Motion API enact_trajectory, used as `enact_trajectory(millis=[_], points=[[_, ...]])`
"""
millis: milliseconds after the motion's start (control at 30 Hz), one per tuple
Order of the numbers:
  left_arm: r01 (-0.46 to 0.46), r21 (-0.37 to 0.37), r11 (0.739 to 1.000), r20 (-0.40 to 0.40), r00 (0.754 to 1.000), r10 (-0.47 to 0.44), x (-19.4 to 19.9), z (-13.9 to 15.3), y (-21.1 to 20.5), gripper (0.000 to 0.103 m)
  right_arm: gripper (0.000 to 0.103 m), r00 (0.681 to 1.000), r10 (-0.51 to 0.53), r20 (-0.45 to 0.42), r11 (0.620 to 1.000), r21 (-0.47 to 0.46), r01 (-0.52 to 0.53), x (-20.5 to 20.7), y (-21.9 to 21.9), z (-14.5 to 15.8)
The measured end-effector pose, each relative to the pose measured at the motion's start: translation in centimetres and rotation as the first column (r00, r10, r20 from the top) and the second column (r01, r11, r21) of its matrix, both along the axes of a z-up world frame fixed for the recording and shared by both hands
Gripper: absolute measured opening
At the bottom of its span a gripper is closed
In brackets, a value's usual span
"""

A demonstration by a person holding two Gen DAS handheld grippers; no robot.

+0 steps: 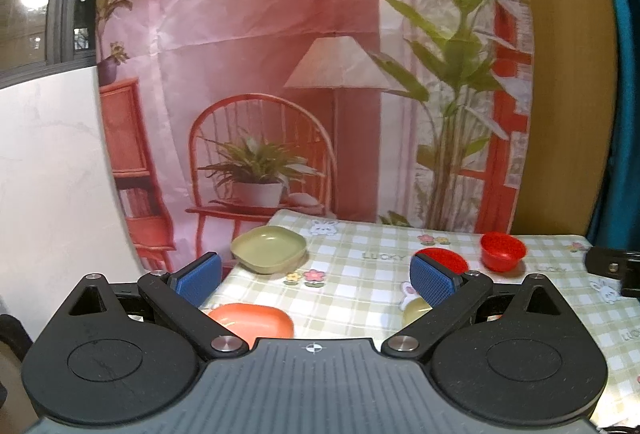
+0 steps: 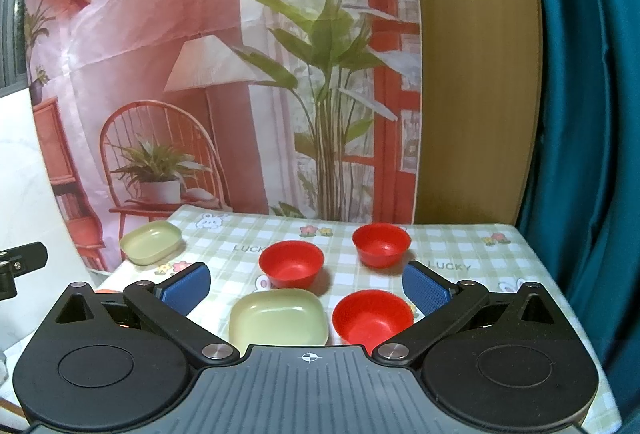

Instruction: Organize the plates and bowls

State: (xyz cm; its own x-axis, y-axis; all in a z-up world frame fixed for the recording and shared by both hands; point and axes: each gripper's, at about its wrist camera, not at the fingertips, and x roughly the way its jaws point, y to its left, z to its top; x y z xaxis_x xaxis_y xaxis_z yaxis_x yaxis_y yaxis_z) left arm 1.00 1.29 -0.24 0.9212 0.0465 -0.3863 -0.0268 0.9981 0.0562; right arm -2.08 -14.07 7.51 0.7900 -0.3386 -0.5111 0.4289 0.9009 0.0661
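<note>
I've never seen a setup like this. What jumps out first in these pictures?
Three bright red bowls stand apart on the green checked tablecloth, beside a pale green square plate near the right gripper. Another pale green plate sits at the table's far left corner, an orange plate just ahead of the left gripper. Both grippers hang open, holding nothing, before a printed pink room backdrop.

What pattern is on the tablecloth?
The tablecloth has a green-and-white check with bunnies, flowers and "LUCKY" lettering, clearest in the right wrist view.
</note>
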Motion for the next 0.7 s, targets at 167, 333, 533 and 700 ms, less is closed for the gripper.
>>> enact_trajectory(millis=[167, 333, 533, 700], points=[[-0.055, 0.065, 0.996, 0.042, 0.998, 0.053, 1.8, 0.9, 1.7, 0.101, 0.102, 1.0, 0.015, 0.008, 1.0, 0.008, -0.015, 1.4, -1.0, -0.2], [-0.137, 0.095, 0.986, 0.074, 0.989, 0.131, 4.6, 1.9, 5.0, 0.101, 0.102, 0.997, 0.073, 0.013, 0.997, -0.006, -0.073, 4.2, -1.4, -0.6], [-0.198, 0.056, 0.979, 0.027, 0.98, 0.197, 8.1, 1.4, 9.4, 0.101, 0.099, 0.988, 0.153, 0.024, 0.988, -0.008, -0.153, 9.2, -0.7, -0.9], [-0.222, 0.04, 0.974, -0.015, 0.975, 0.223, 10.4, 0.4, 12.1, 0.1, 0.092, 0.974, 0.224, 0.022, 0.974, 0.012, -0.225, 13.7, 0.5, -2.3]])
